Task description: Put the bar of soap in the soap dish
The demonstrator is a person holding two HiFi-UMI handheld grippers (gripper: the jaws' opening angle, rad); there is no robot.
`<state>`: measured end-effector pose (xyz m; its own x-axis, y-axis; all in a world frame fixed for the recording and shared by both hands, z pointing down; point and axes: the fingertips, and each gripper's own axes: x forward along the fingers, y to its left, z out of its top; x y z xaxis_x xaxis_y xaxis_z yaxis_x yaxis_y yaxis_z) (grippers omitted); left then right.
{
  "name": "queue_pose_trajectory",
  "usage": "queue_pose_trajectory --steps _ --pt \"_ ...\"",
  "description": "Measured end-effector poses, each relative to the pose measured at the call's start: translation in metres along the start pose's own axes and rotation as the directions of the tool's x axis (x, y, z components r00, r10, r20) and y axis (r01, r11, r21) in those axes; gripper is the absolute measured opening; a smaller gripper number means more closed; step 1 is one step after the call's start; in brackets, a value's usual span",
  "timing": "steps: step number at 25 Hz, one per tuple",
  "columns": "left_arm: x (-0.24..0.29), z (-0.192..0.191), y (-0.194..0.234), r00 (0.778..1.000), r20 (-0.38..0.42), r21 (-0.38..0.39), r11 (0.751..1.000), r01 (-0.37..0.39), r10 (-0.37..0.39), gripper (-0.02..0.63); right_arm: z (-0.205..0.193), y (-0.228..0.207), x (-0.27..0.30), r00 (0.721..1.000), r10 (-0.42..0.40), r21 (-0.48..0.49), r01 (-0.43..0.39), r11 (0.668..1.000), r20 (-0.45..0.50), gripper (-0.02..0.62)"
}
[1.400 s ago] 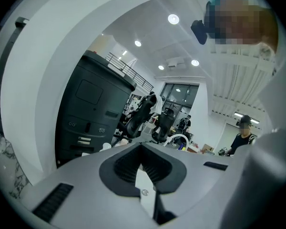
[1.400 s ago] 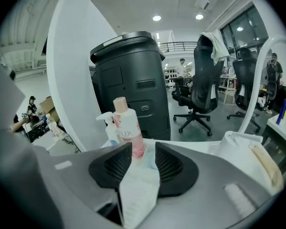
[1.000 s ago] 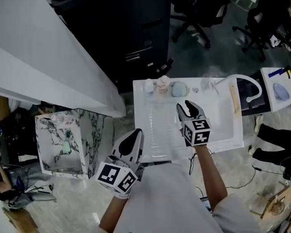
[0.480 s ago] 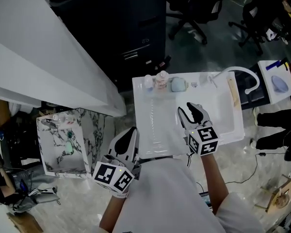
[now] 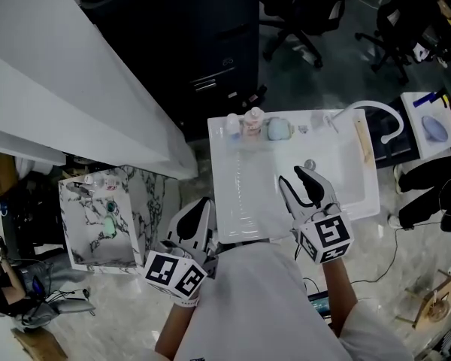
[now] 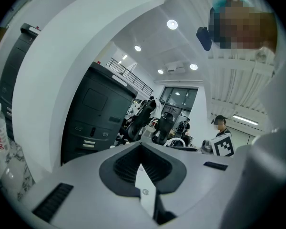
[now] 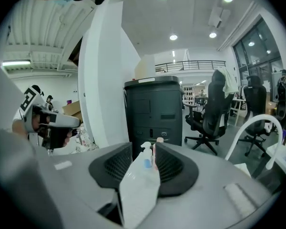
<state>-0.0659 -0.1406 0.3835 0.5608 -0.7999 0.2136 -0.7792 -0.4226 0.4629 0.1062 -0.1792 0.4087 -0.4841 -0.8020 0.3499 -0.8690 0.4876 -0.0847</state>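
Observation:
A pale blue-green rounded piece (image 5: 278, 130) sits on the back rim of the white sink unit (image 5: 240, 201); I cannot tell whether it is the soap or the dish. A pale blue oval item (image 5: 434, 131) lies on a white stand at the far right. My right gripper (image 5: 301, 185) hovers over the sink basin near its front, jaws slightly open and empty. My left gripper (image 5: 198, 218) hangs off the sink's front left corner, shut on nothing. Through the right gripper (image 7: 149, 162) jaws I see a spray bottle (image 7: 146, 152).
Small bottles (image 5: 243, 123) stand on the sink's back rim next to the blue-green piece. A curved white faucet (image 5: 382, 119) rises at the sink's right. A marbled box (image 5: 98, 216) stands on the floor to the left. A dark cabinet (image 5: 203, 43) and office chairs are behind.
My right gripper has drawn back toward the sink's front edge and a little rightward. The left gripper has barely moved.

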Motion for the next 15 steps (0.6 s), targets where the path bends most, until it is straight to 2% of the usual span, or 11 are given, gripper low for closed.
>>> queue_pose_trajectory --steps 4,9,15 --pt "-0.002 0.001 0.001 1.000 0.003 -0.001 1.000 0.005 -0.005 0.009 0.012 0.014 -0.011 1.000 0.013 -0.047 -0.013 0.999 0.014 0.158" --pt "-0.004 0.004 0.001 1.000 0.001 0.006 1.000 0.021 -0.021 0.009 0.023 0.027 -0.026 0.999 0.006 -0.036 -0.005 0.999 0.048 0.158" --pt "-0.002 0.011 -0.002 0.999 0.008 0.018 0.999 0.051 -0.051 0.009 0.035 0.042 -0.034 0.996 0.003 -0.077 0.003 0.997 0.085 0.158"
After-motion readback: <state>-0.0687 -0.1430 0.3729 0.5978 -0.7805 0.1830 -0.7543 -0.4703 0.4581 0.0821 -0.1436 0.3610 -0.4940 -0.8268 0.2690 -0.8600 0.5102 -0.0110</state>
